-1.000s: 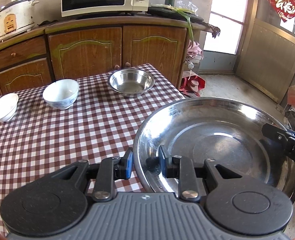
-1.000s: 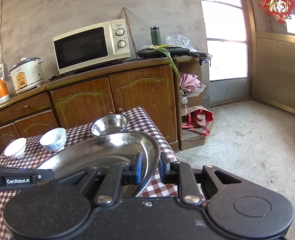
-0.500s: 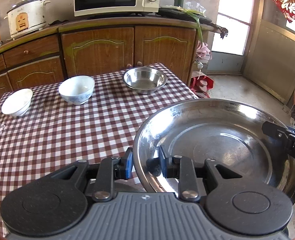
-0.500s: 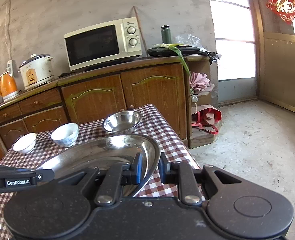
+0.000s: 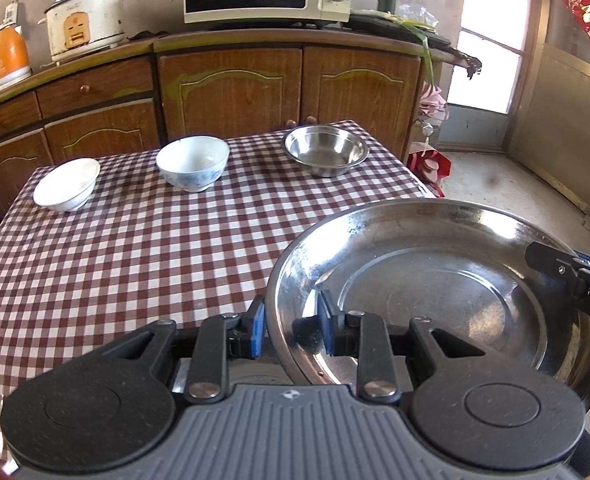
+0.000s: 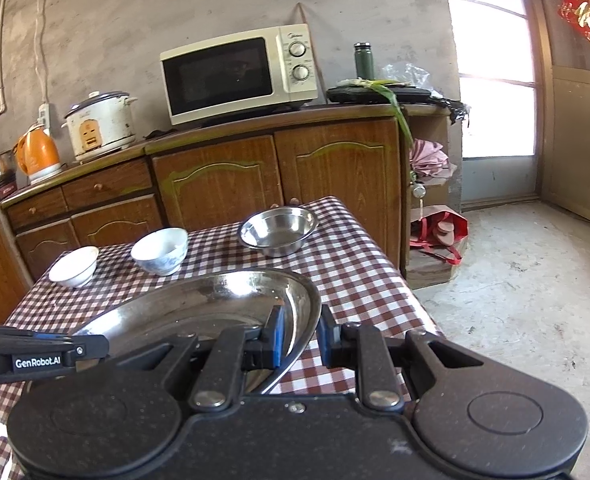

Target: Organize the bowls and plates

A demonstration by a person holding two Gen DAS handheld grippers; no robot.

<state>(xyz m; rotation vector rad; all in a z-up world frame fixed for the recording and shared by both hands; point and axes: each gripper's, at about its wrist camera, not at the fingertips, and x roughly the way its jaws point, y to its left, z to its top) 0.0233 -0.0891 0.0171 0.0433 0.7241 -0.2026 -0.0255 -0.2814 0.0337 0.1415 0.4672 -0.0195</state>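
Both grippers clamp one wide steel plate [image 5: 435,292] by opposite rims: left gripper [image 5: 289,330] on its near-left edge, right gripper [image 6: 298,336] on the right edge, above the checked worktop [image 5: 135,248].

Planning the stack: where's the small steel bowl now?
In both wrist views, the small steel bowl sits at the table's far right corner, right of the blue-patterned bowl.
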